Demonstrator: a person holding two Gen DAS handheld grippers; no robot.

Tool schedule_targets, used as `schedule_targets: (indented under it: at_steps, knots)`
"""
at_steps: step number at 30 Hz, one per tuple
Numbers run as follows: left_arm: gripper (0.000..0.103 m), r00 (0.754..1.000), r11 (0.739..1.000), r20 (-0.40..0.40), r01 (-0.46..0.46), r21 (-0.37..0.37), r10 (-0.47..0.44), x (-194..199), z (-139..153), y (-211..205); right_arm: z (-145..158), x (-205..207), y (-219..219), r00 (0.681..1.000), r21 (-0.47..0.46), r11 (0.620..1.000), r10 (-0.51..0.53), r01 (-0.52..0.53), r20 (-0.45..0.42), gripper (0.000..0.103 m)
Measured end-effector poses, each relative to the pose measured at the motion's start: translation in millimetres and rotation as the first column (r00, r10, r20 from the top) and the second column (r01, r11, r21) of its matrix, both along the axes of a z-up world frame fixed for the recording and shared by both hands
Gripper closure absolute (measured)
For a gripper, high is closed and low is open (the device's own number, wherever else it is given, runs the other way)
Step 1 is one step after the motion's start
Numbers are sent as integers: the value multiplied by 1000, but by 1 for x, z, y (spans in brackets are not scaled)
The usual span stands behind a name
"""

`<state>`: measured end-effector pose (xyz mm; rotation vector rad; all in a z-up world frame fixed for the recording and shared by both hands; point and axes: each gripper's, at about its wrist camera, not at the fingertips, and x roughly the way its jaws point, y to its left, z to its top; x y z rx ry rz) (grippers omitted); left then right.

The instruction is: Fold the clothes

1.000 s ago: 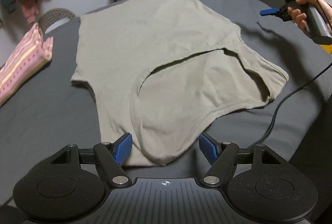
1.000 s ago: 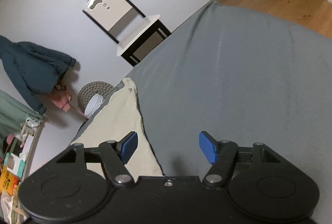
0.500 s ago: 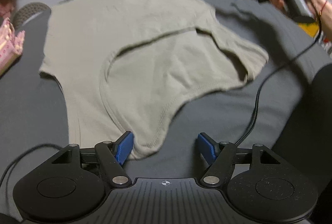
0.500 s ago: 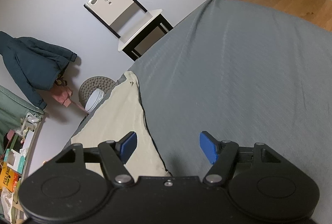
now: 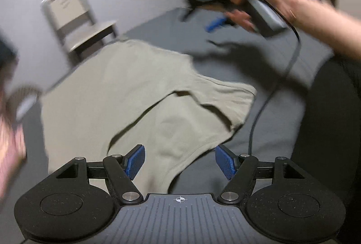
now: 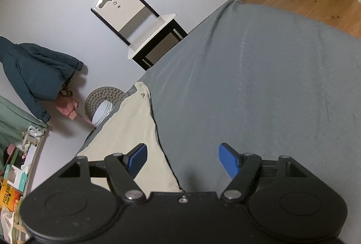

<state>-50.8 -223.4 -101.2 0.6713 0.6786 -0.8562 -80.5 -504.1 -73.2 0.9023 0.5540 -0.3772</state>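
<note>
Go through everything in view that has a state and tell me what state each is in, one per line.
Left gripper: open, empty, fingers either side of the shirt's near edge.
Right gripper: open, empty, above the bed.
Olive T-shirt: spread on the bed, one part folded over.
Grey bed cover: smooth.
Chair: unoccupied, by the wall.
Teal jacket: hanging.

A white chair [image 6: 144,24] stands at twelve o'clock beyond the grey bed [image 6: 259,85]; a dark jacket [image 6: 33,76] hangs at nine o'clock.

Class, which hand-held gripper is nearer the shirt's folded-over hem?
Left. The left hand-held gripper hangs open right at the shirt hem; the right hand-held gripper is open over the shirt's far side edge.
</note>
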Motion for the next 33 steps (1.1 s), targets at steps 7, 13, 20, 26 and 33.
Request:
schedule_targets:
  at_steps: [7,13,20,26,33]
  knots:
    - [34,959,986,-283,-18,-166,-30,18,-13,-37,-6,-2,-5,1000,21,1000,-7,7,-7,33]
    - [78,896,965,-443,-134,-224,22,37,-36,-41,-11,1,-7,1000,51,999,-9,9,-3,30]
    - [93,809,942,-588,-214,-259,22,45,-53,-27,-13,2,-9,1000,58,998,-9,9,-8,29]
    - [86,885,951,-465,-148,-270,6,34,-44,-26,-11,2,-7,1000,46,999,-4,5,-10,29]
    - [21,978,975,66,202,-90,-196,-22,-14,-30,-11,3,-6,1000,45,999,1,0,-13,29]
